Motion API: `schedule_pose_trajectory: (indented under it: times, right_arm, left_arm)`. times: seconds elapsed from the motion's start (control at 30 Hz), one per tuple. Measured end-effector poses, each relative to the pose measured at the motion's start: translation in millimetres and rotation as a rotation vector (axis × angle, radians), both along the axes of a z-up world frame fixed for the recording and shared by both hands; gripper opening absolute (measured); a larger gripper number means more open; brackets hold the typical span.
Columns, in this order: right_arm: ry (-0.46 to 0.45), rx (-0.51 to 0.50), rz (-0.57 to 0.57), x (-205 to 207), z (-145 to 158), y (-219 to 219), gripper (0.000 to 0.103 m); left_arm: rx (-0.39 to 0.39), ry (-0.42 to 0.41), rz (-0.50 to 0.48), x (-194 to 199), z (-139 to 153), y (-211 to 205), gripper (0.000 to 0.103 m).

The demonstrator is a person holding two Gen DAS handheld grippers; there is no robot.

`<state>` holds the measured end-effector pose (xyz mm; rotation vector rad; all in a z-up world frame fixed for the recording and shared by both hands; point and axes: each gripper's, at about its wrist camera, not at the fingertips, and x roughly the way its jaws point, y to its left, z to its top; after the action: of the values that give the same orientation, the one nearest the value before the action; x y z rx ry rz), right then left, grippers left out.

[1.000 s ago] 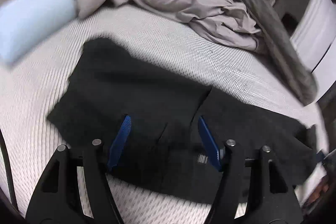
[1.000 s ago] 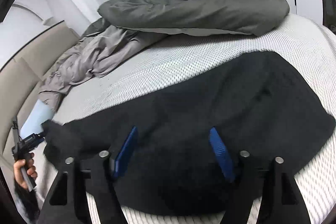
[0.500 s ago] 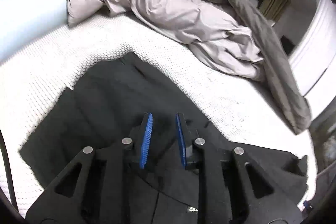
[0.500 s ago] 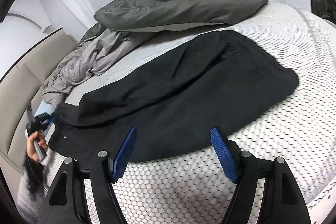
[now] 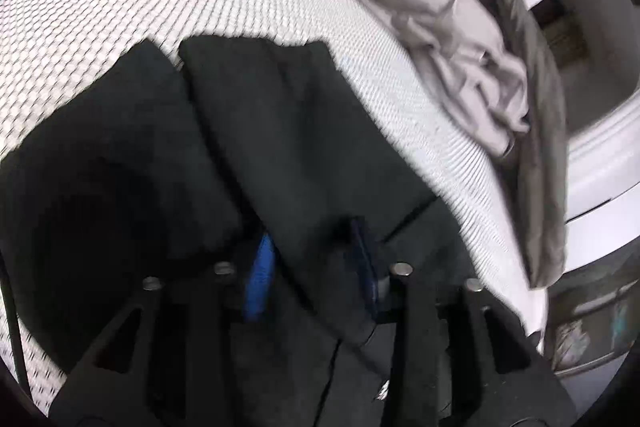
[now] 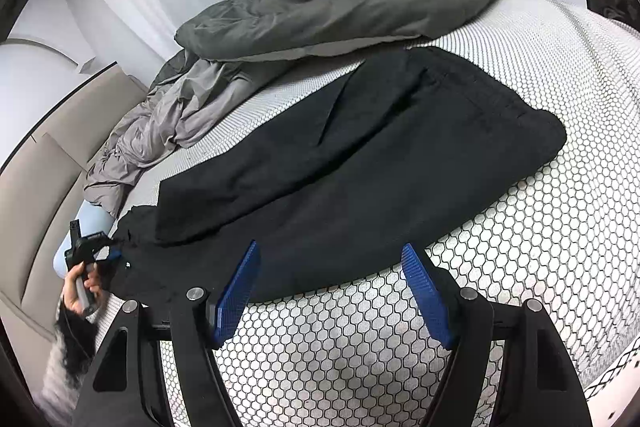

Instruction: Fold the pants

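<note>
Black pants [image 6: 380, 155] lie folded lengthwise across the white honeycomb mattress [image 6: 520, 247]. In the left wrist view the pants [image 5: 280, 115] fill the foreground and a fold of black cloth runs between the blue pads. My left gripper [image 5: 312, 247] is closing its jaws on that cloth. The right wrist view shows the left gripper [image 6: 108, 251] at the pants' far-left end, held by a hand [image 6: 80, 287]. My right gripper [image 6: 330, 251] stands open just over the pants' near edge, with nothing pinched between its fingers.
A dark grey duvet [image 6: 320, 15] lies bunched along the far side of the bed, with a lighter grey sheet [image 6: 172, 123] crumpled beside it. A pale blue pillow [image 6: 86, 227] rests by the beige headboard [image 6: 40, 187]. Bare mattress lies in front of my right gripper.
My left gripper came down onto the pants' end and its jaws narrowed around the cloth. The right gripper drew back off the pants toward the near mattress edge, then held still.
</note>
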<state>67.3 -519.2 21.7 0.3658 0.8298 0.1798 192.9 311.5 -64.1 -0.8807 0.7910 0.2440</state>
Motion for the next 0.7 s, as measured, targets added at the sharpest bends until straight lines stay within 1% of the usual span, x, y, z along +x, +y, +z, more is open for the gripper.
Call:
schedule_pose_trajectory:
  times: [0.03,0.1,0.17,0.23,0.27,0.3,0.37,0.4,0.43,0.47,0.5,0.53,0.57,0.6,0.63,0.67,0.7]
  right_arm:
    - [-0.001,0.005,-0.004,-0.4,-0.1,-1.7,0.078]
    - [0.003,0.010,-0.019,-1.1,-1.1,-6.3,0.078]
    - [0.001,0.012,-0.032,-1.6,-1.9,-10.0,0.078]
    - [0.008,0.019,-0.039,-2.0,-4.4,-15.0,0.078]
    - [0.012,0.020,-0.042,-2.1,-5.9,-17.2,0.078]
    - [0.014,0.018,-0.046,-2.3,-7.0,-18.3,0.078]
    - [0.026,0.022,-0.052,-1.7,-9.8,-19.2,0.078]
    - [0.032,0.027,-0.053,-0.9,-11.2,-19.6,0.078]
    - [0.035,0.027,-0.053,-0.3,-11.9,-19.4,0.078]
    - [0.038,0.021,-0.055,0.1,-12.3,-19.1,0.078]
    - [0.040,0.016,-0.059,-1.7,-12.7,-19.6,0.078]
    - [0.040,0.019,-0.061,-5.0,-13.4,-21.5,0.078]
    - [0.041,0.028,-0.060,-6.9,-14.6,-23.8,0.078]
    - [0.042,0.039,-0.062,-9.1,-17.1,-28.1,0.078]
    - [0.044,0.046,-0.068,-10.4,-19.4,-32.3,0.078]
    - [0.053,0.067,-0.094,-10.7,-24.1,-41.6,0.078]
    - [0.058,0.090,-0.115,-11.2,-27.4,-48.2,0.078]
  left_arm:
    - [0.020,0.004,0.006,-2.4,2.9,0.2,0.000]
    - [0.033,-0.065,0.016,-22.5,16.9,1.1,0.000]
    - [0.071,-0.132,0.015,-58.8,37.0,3.9,0.000]
    - [0.122,-0.143,0.030,-91.9,50.6,2.8,0.000]
    - [0.144,-0.125,0.038,-107.6,51.1,3.8,0.000]
    - [0.163,-0.104,0.044,-113.2,49.3,3.4,0.000]
    - [0.227,0.012,0.044,-112.3,33.6,6.1,0.001]
    - [0.219,0.052,0.038,-109.9,26.0,10.4,0.001]
    - [0.174,0.079,0.038,-107.2,17.3,14.8,0.001]
    - [0.121,0.084,0.053,-111.0,13.3,18.1,0.001]
    - [0.103,0.064,0.056,-118.1,13.7,18.0,0.001]
    - [0.098,0.034,0.041,-126.4,17.1,14.3,0.008]
    - [0.095,0.018,0.018,-134.9,19.3,9.3,0.021]
    - [0.082,0.007,0.005,-143.1,18.6,4.9,0.030]
    - [0.067,0.003,-0.009,-148.1,14.9,1.9,0.049]
    - [0.047,0.008,-0.023,-150.2,10.5,0.3,0.057]
    - [0.020,0.002,-0.036,-149.0,3.6,0.4,0.057]
